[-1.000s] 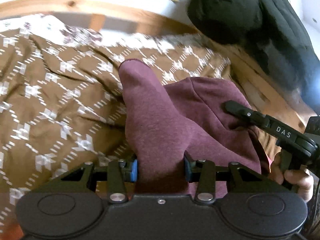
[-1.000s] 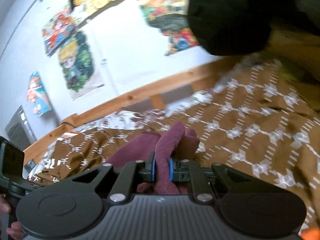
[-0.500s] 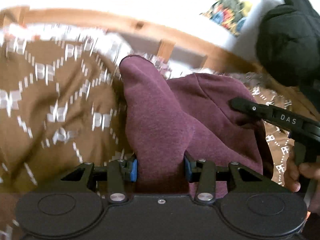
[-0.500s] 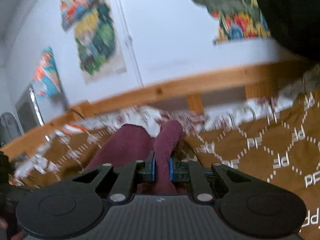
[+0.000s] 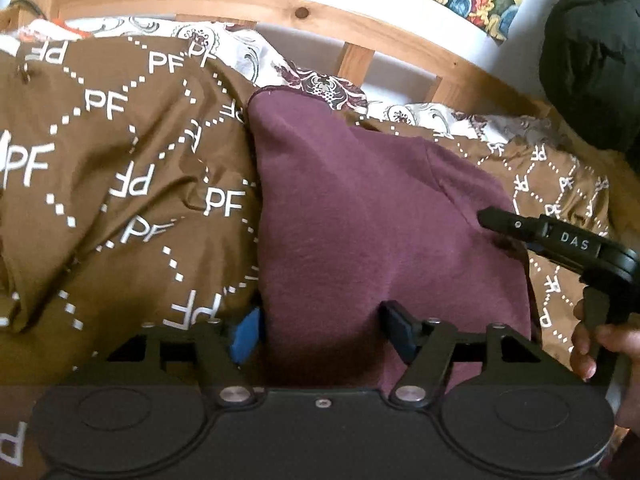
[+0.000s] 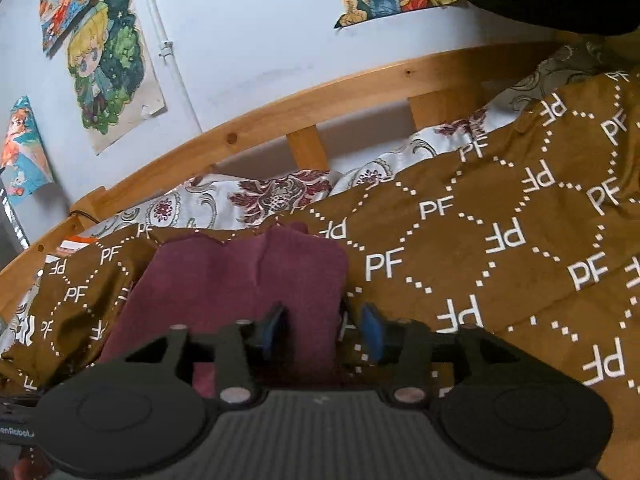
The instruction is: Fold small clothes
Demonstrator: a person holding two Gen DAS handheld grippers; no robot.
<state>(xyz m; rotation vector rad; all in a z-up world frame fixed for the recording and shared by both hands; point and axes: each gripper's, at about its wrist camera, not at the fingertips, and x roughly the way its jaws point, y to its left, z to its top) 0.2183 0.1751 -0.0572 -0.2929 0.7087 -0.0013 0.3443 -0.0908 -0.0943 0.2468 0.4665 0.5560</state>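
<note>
Both claws now spread wide, releasing maroon garment onto bedspread; left claw, right claw. Fold laid; next, regrip edge.

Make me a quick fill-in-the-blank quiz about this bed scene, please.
1. The maroon garment lies on a brown blanket printed with the letters ___.
2. The jaws of the right gripper stand ___, with the garment's edge between them.
3. The bed rail behind the blanket is made of ___.

Missing words: PF; open; wood.
</note>
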